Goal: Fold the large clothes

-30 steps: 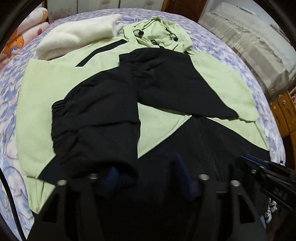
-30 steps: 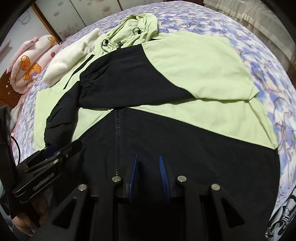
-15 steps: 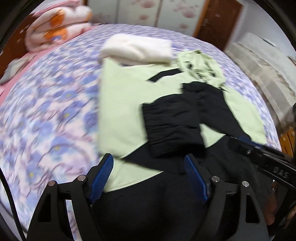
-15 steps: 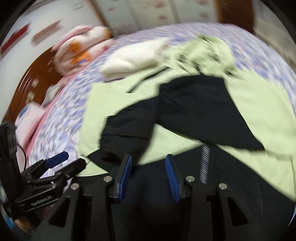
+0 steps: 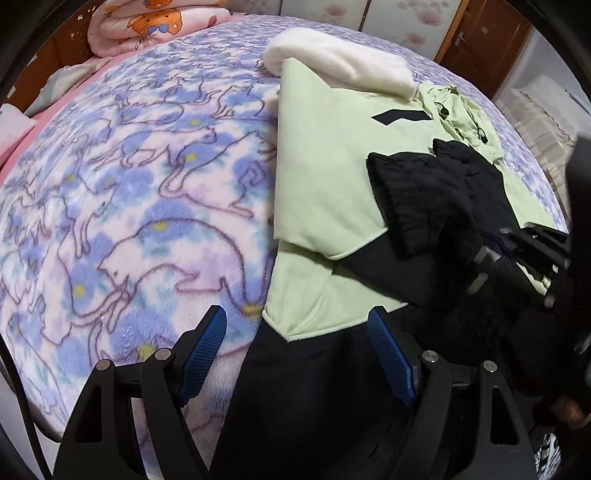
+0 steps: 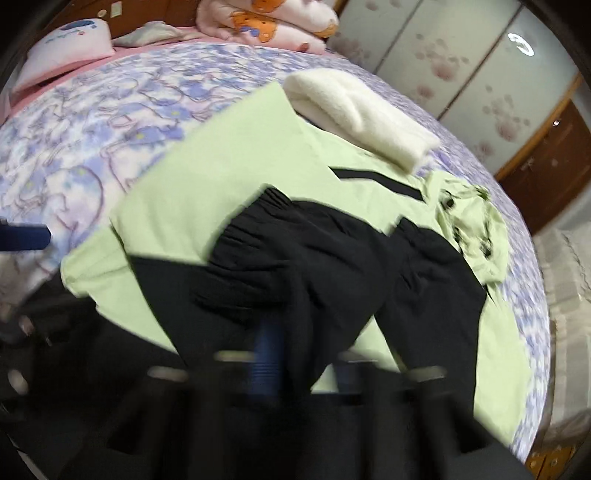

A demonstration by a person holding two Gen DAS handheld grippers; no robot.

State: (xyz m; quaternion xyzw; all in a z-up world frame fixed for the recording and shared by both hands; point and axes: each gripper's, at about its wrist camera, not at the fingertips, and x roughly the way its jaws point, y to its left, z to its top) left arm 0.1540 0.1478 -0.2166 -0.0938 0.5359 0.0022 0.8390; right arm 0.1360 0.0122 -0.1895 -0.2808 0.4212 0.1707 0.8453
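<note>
The green and black jacket lies on the bed just past the left gripper, whose jaws are spread wide. The right gripper's jaws have just closed together over the jacket's near black part.

No lettering, label or number can be read in either view. A pink pillow at the head of the bed bears a blue printed mark, too small and blurred to make out. The rolled quilt behind it carries only cartoon bears, no words.
</note>
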